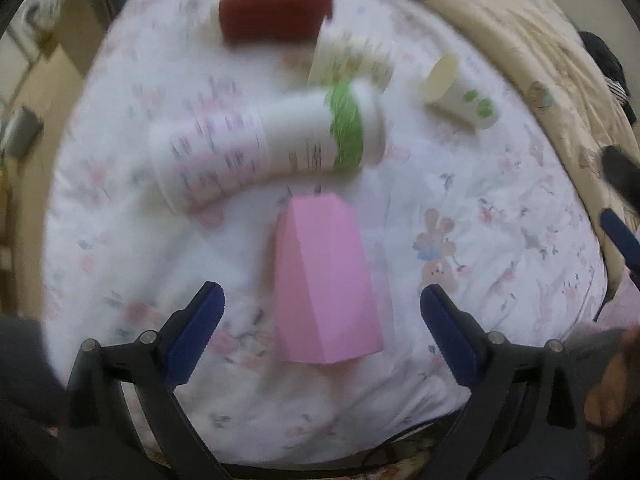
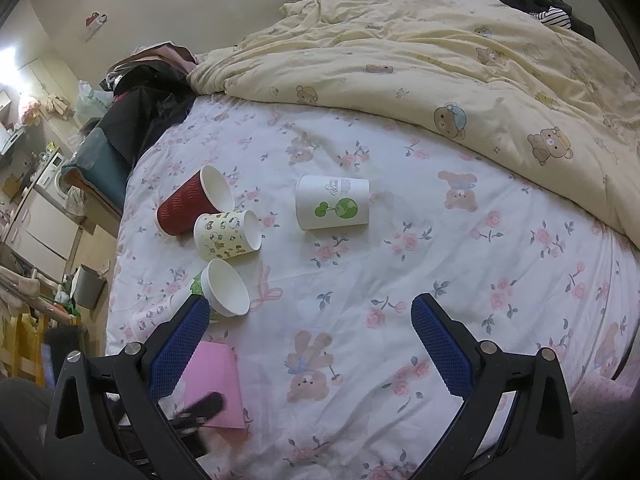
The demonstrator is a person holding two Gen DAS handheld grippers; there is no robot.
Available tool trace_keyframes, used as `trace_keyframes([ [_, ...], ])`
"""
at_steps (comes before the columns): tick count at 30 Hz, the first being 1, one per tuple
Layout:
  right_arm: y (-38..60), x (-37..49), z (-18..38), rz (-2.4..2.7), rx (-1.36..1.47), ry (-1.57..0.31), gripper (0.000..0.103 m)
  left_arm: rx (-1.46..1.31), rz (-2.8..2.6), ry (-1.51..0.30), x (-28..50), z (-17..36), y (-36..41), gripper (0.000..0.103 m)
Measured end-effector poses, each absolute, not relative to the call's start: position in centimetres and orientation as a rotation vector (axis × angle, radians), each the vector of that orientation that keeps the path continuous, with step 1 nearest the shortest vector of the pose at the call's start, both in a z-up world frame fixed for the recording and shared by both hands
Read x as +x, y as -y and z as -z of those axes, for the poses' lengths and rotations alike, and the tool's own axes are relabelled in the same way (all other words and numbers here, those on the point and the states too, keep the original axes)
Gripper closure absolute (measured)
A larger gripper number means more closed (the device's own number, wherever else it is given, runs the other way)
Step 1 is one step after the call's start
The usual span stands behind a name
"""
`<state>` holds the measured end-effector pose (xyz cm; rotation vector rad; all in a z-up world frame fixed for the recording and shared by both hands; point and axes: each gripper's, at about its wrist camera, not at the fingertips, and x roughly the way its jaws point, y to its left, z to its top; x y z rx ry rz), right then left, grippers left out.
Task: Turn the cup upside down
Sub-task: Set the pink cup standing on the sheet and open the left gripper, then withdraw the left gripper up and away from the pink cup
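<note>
Several cups lie on their sides on a floral bed sheet (image 2: 400,288). A pink faceted cup (image 1: 324,284) lies between the open jaws of my left gripper (image 1: 320,336), untouched; it also shows in the right wrist view (image 2: 216,384). Beyond it lie a tall white cup with a green band (image 1: 272,140), a red ribbed cup (image 1: 276,10), a patterned cup (image 1: 348,60) and a white cup with green print (image 1: 460,92). My right gripper (image 2: 310,350) is open and empty above the sheet, right of the pink cup. Red (image 2: 188,204), patterned (image 2: 228,236), white (image 2: 224,288) and green-print (image 2: 332,202) cups lie ahead.
A yellow bear-print duvet (image 2: 460,72) is bunched over the far and right side of the bed. Dark clothes (image 2: 148,100) are piled at the bed's far left corner. Furniture and a bin (image 2: 88,286) stand on the floor to the left.
</note>
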<state>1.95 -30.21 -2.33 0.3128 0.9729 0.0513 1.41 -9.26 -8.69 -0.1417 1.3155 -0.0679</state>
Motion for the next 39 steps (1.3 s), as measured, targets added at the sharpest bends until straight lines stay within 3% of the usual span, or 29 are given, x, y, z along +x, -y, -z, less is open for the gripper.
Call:
trace_keyframes([
  [14,28.9,1.9,2.2,-0.117,0.319,-0.964,0.0,-0.081,0.119,-1.114,0.7,0.3,4.7,0.006],
  [19,28.2,1.9,2.4,-0.116,0.283,-0.968,0.0,-0.154,0.117,-1.046,0.3,0.2,2.0,0.006],
  [27,26.9,2.1,3.1,-0.128,0.218,-0.989,0.0,-0.096,0.12,-1.058,0.5,1.9,0.4,0.006],
  [39,25.4,2.4,4.0,-0.165,0.154,-1.025,0.0,-0.228,0.033,-1.07,1.7,3.9,-2.4,0.006],
])
